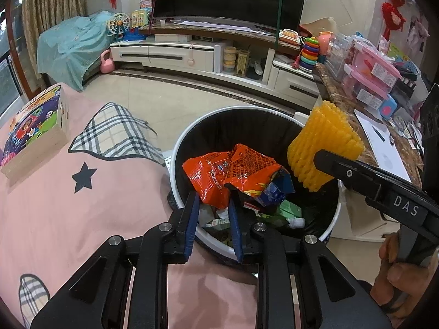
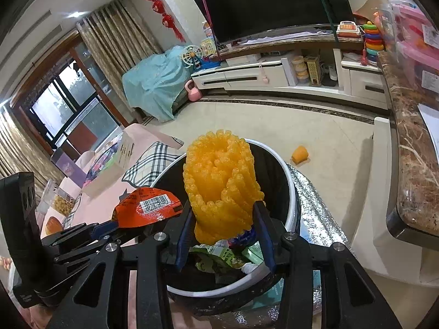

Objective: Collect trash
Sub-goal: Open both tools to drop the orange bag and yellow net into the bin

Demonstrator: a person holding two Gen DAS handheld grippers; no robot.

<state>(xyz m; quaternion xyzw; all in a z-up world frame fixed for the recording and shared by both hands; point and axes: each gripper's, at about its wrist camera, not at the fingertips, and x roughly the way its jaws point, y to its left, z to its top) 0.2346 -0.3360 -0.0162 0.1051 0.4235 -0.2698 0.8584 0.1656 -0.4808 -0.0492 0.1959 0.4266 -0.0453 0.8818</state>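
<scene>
Holding both claws over the trash bin (image 1: 336,213): my left gripper (image 1: 212,200) pinches the orange wrapper (image 1: 233,170), my right gripper (image 2: 223,219) clamps the yellow foam net (image 2: 219,181), apparently above litter.

The wrapper (image 1: 233,170) and foam net (image 1: 323,148) cover most of the bin's (image 1: 192,134) litter; the wrapper's print is too blurred to read.

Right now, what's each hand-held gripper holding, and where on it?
Left hand-held gripper: orange snack bag, pinched at its lower crumpled edge. Right hand-held gripper: yellow foam fruit net, clamped near its bottom end. Both hang over the trash bin.
</scene>
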